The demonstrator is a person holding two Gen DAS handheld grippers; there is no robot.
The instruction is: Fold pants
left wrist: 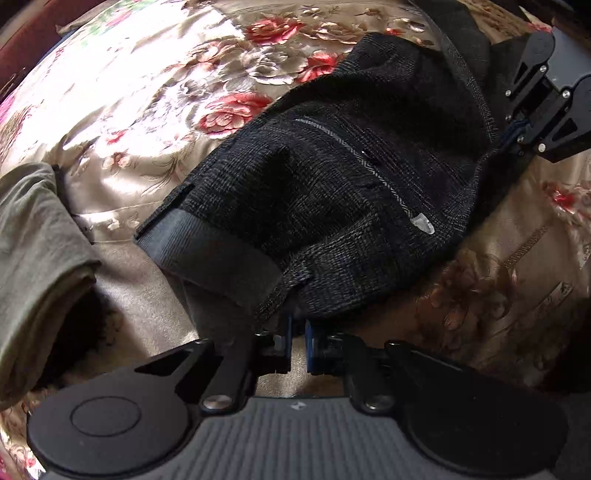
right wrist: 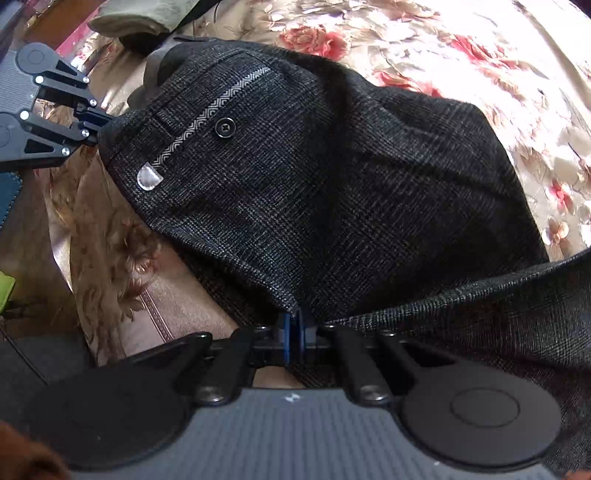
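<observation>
Dark grey checked pants (left wrist: pixel 351 177) lie bunched on a floral bedspread (left wrist: pixel 166 92). At the bottom of the left wrist view, my left gripper (left wrist: pixel 298 332) is shut on the pants' edge beside the grey waistband lining (left wrist: pixel 210 247). The right gripper (left wrist: pixel 517 129) shows at the upper right, pinching another edge of the cloth. In the right wrist view the pants (right wrist: pixel 314 177) show a back pocket with a patterned trim and a button (right wrist: pixel 224 127). My right gripper (right wrist: pixel 295 325) is shut on a fold of the fabric. The left gripper (right wrist: pixel 98 122) grips the waist corner at the upper left.
A folded olive-green garment (left wrist: pixel 33 240) lies at the left on the bedspread, and shows as the olive garment (right wrist: pixel 147 14) at the top of the right wrist view. The bedspread (right wrist: pixel 480 55) stretches to the right. A green item (right wrist: pixel 5 291) sits at the left edge.
</observation>
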